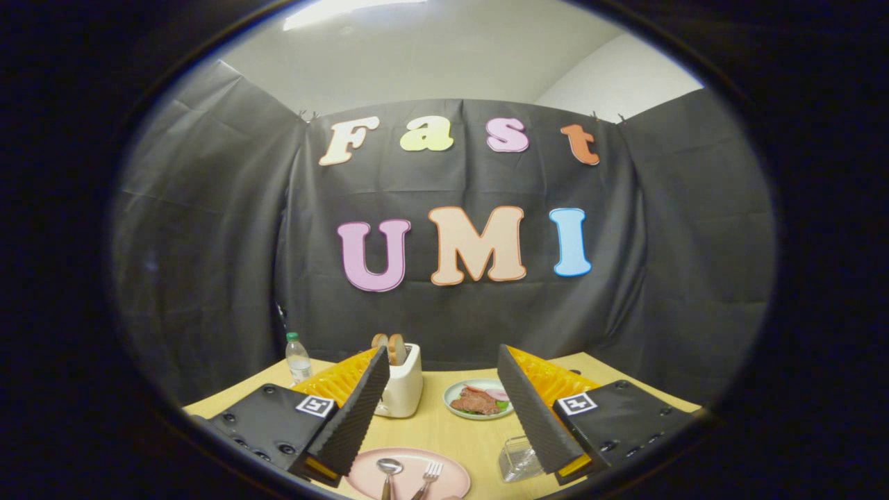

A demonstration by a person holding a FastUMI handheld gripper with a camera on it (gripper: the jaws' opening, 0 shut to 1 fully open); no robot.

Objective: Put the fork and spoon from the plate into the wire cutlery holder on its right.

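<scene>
Wooden surface (pixel 430 427): our tongs (pixel 444 410) hang wide open, empty, above the pink plate (pixel 451 479) holding spoon (pixel 387 469) and fork (pixel 430 474); the holder (pixel 517 458) sits just right. We risk thin handles slipping.

A water bottle (pixel 298 357), toaster (pixel 404 389) and food plate (pixel 478 399) stand on the table (pixel 444 430).

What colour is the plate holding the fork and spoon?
Pink, seen in the gripper view: the plate lies between the open gripper's fingers.
</scene>
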